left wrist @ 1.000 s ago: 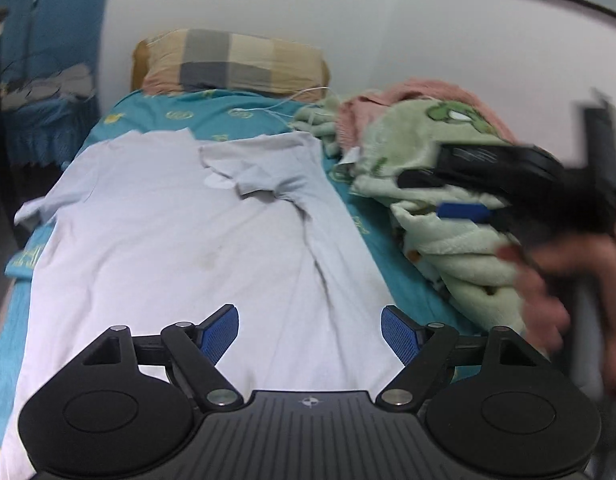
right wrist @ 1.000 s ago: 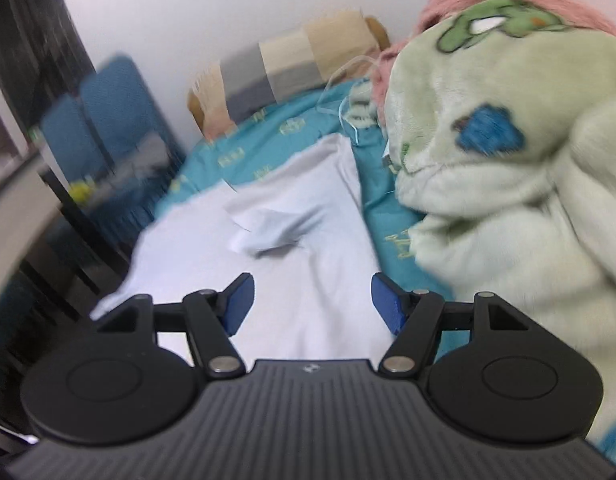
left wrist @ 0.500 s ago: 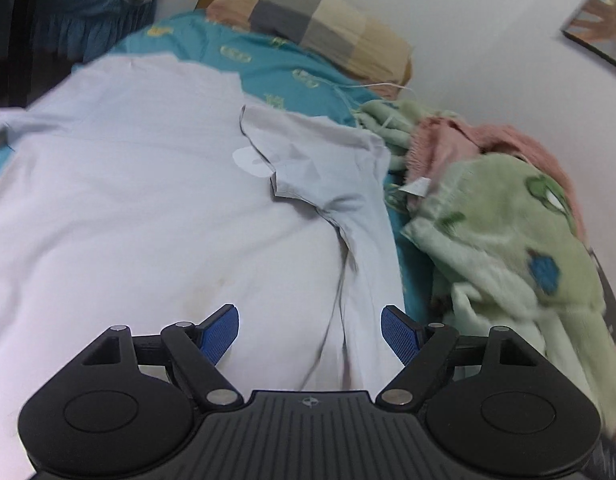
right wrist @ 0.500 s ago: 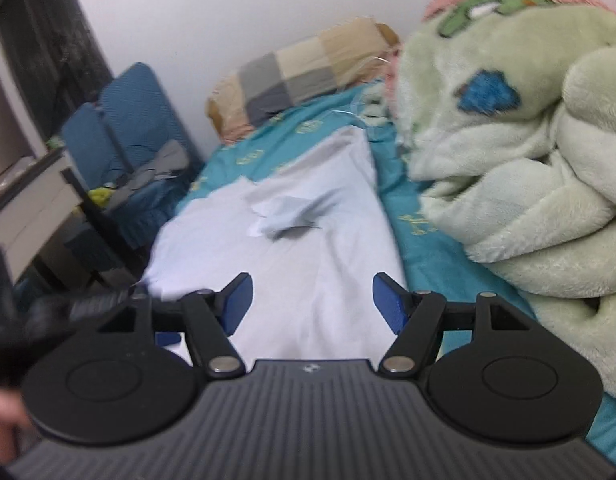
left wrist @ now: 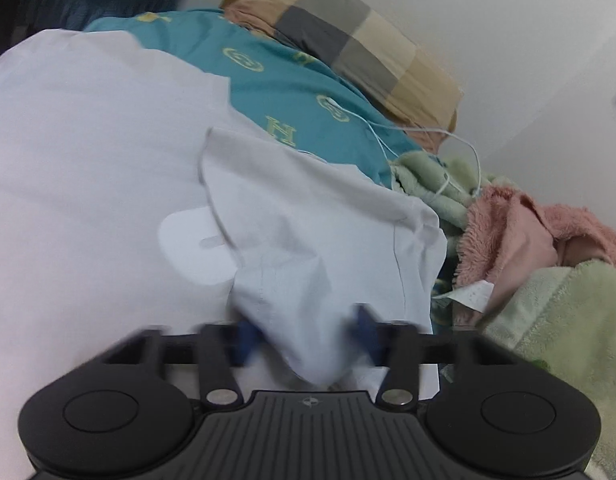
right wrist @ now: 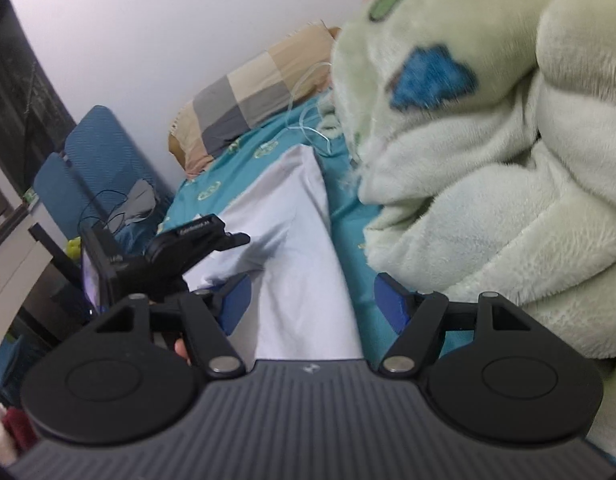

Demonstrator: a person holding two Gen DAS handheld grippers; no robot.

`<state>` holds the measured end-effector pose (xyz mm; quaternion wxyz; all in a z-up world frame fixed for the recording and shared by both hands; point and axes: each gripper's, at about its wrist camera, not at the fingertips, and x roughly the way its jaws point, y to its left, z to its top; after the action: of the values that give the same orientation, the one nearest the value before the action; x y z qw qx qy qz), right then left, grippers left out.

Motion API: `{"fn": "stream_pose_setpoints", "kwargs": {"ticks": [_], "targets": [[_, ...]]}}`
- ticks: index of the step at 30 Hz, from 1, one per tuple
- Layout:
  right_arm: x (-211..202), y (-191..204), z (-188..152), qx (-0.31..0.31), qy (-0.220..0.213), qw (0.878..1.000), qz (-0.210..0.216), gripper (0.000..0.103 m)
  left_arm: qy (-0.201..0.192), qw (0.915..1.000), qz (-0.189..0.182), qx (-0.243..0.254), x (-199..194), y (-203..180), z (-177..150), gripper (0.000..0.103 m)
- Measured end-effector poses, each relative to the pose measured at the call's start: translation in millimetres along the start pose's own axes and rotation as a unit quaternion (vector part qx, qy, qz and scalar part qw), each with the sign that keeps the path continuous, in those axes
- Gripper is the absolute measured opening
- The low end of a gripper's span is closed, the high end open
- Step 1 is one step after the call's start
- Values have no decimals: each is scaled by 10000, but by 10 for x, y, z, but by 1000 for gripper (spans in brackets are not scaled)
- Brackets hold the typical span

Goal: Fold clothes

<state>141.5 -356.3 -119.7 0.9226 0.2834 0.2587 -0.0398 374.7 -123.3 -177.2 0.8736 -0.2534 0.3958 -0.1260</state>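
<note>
White walls enclose a bed covered by a teal patterned sheet, with a checked pillow in the upper centre of the left wrist view. A pale lilac T-shirt lies spread across the bed, filling the left half of that view. Its sleeve is folded inward over the body.

The left gripper has just been closing its fingers. A raised fold of the sleeve fabric sits between them. The blue pads are motion-blurred, with a gap showing on either side of the cloth, so contact is not confirmed. The right gripper has its fingers wide and holds nothing; it hangs above the shirt's edge at lower centre of the right wrist view.

Recommended practice for this step: confirm a full pinch through both fabric layers before lifting, then carry the fold low and flat to avoid creasing.

Clearance: a heaped green fleece blanket crowds the right side, close beside the shirt's edge. A white cable trails near the pillow. Open room lies to the left, over the shirt's body.
</note>
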Motion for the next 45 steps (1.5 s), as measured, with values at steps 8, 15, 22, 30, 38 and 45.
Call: {"fn": "stream_pose_setpoints", "kwargs": {"ticks": [8,15,22,30,38,45], "targets": [[120,13,-45,-74,96,9999,3,70,-356,9741,1490,1665,118,-129,296,8],[138,71,-49,-216,118,9997,-2,70,233,9847,961,1432,-450,72,-37,50],[34,96,-11,-223,10,9997,121,70,1431,9824,416,1127,-1667,340,-889,60],[-202,141,-15,-314,-82,9992,231,70,1857,9650,284,1832,-2181,270,-1737,48],[-381,325,-203,-926,161,9955,130,70,1572,9774,-134,1404,-2765,197,-1629,1],[-379,535,-350,-1497,418,9877,158,70,1752,9818,298,674,-3099,465,-1860,2]]}}
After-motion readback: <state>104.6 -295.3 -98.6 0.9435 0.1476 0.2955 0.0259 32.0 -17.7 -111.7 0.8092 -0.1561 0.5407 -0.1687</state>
